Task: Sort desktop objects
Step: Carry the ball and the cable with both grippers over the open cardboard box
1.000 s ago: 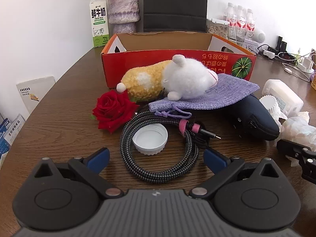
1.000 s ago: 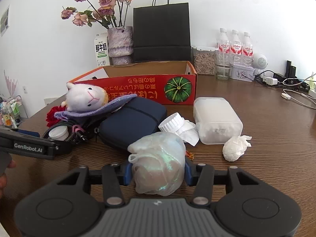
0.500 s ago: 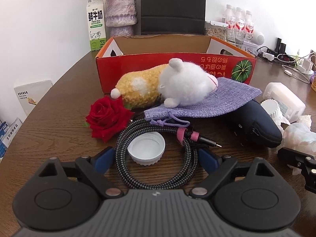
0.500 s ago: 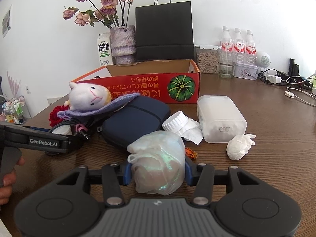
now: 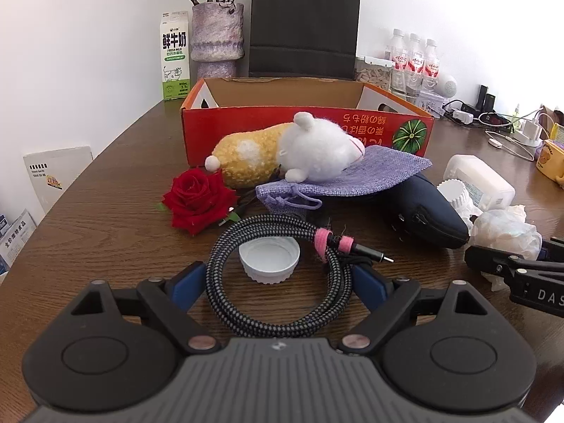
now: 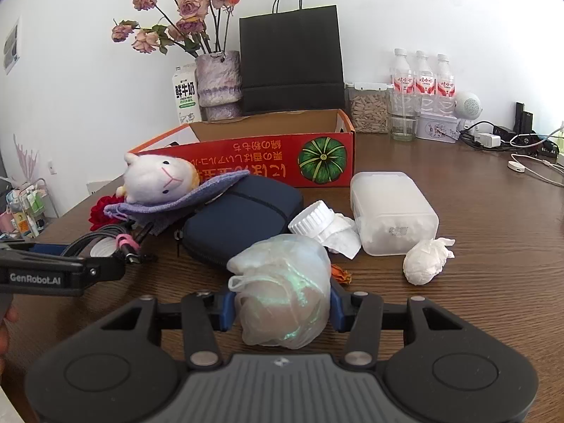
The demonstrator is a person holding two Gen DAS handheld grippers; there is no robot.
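1. The coiled braided cable (image 5: 278,282) lies on the wooden table (image 5: 105,239), between the blue fingers of the left gripper (image 5: 278,283). Its jaws stand wide, at each side of the coil; whether the pads touch it, I cannot tell.
2. Inside the coil sits a white cap (image 5: 269,259), open side up.
3. Just beyond the jaws lie a red rose (image 5: 199,199) and a plush toy (image 5: 289,153) on a purple pouch (image 5: 370,172).
4. The right gripper (image 6: 282,308) is closed on a crumpled plastic bag (image 6: 282,289); both pads press its sides.
5. Further ahead stands the red cardboard box (image 6: 268,158).
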